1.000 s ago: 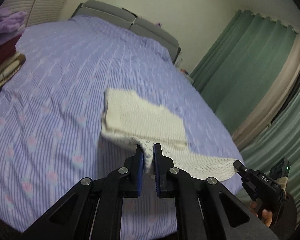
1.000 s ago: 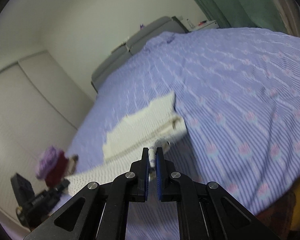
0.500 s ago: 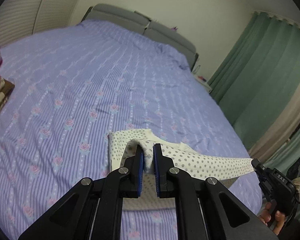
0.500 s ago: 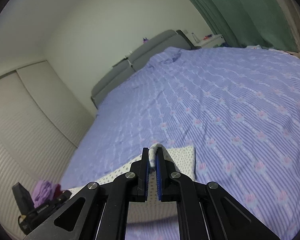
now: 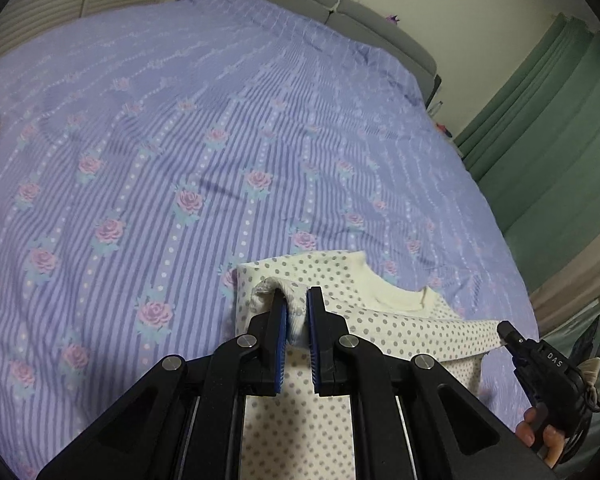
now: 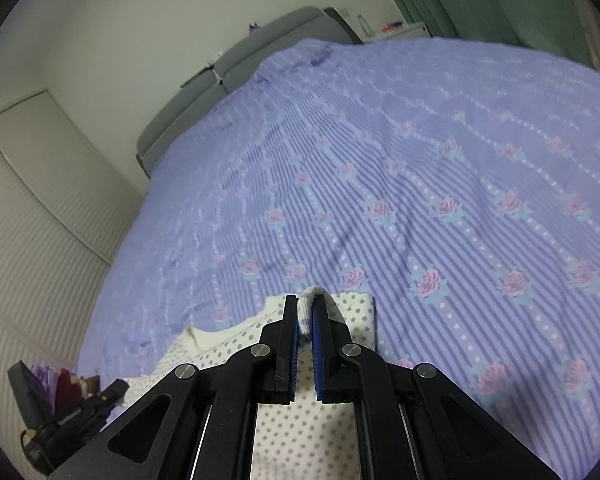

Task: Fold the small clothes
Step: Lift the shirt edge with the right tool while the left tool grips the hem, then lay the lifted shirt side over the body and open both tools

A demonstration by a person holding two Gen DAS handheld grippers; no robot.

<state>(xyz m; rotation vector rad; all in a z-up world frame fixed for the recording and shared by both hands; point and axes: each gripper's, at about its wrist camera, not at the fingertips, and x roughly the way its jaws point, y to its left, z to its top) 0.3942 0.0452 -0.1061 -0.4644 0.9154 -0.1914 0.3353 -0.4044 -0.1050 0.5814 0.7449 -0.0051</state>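
A small cream garment with grey dots (image 5: 396, 332) lies on the purple rose-print bedspread (image 5: 220, 140), its plain cream neckband showing. My left gripper (image 5: 297, 295) is shut on a bunched corner of the garment. My right gripper (image 6: 305, 302) is shut on the opposite corner of the garment (image 6: 300, 432), and it shows at the right edge of the left wrist view as the right gripper (image 5: 510, 330) with fabric stretched to it. The cloth hangs taut between both grippers above the lower layer.
A grey headboard (image 5: 340, 4) stands at the far end of the bed. Green curtains (image 5: 548, 128) hang on the right. A pale slatted wardrobe (image 6: 28, 216) lines the left side, with a purple and dark red pile of clothes (image 6: 58, 380) near it. A hand (image 5: 540, 436) holds the right tool.
Both grippers have carried the garment's held edge forward over the rest of it, and the dotted side now faces up. The cream folded stack seen earlier lies under the carried layer.
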